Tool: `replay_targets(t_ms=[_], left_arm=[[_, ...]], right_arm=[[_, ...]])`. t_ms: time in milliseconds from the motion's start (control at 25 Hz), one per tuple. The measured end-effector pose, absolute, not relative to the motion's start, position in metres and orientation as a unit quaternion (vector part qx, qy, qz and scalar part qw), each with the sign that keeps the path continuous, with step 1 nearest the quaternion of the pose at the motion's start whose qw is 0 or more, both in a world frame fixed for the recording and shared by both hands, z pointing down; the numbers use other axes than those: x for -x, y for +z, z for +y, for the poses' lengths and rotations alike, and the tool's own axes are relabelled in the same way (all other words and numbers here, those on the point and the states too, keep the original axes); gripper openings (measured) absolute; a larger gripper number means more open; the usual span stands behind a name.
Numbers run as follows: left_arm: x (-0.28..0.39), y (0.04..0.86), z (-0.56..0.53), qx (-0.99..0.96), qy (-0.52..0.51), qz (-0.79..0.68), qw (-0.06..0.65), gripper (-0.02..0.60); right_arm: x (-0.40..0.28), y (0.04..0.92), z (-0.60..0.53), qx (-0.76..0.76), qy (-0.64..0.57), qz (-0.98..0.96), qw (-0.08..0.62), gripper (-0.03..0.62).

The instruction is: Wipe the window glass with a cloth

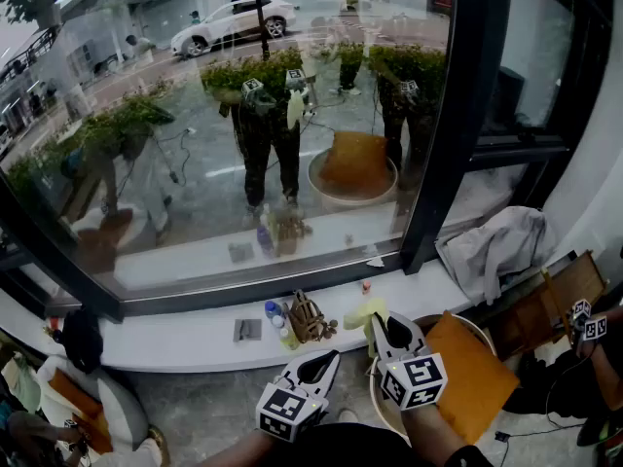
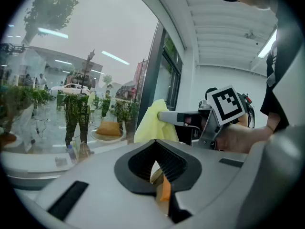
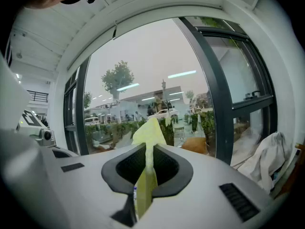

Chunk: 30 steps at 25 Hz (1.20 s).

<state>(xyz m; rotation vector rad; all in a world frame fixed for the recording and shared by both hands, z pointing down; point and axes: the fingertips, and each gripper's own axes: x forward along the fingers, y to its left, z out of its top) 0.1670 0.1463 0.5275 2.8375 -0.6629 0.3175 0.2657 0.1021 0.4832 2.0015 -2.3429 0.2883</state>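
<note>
My R claw (image 1: 378,324) is clamped on the yellow cloth (image 1: 364,311), held over the white sill (image 1: 195,334), on the near side of the window glass (image 1: 195,163). My L claw (image 1: 329,358) is closed w/ nothing in it, just left.

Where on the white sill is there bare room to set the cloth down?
Bare sill lies between the dark object and the grey packet, and between the yellow cloth and the crumpled grey garment. Crowded around the bottles and brown object.
</note>
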Motion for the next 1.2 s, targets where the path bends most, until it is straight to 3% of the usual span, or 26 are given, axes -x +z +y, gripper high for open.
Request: replay_targets(t_ms=[1200], left_arm=[[-0.173, 0.524, 0.145, -0.942, 0.119, -0.298, 0.1, 0.008]], right_arm=[[-0.269, 0.481, 0.087, -0.59, 0.109, -0.8, -0.001, 0.052]])
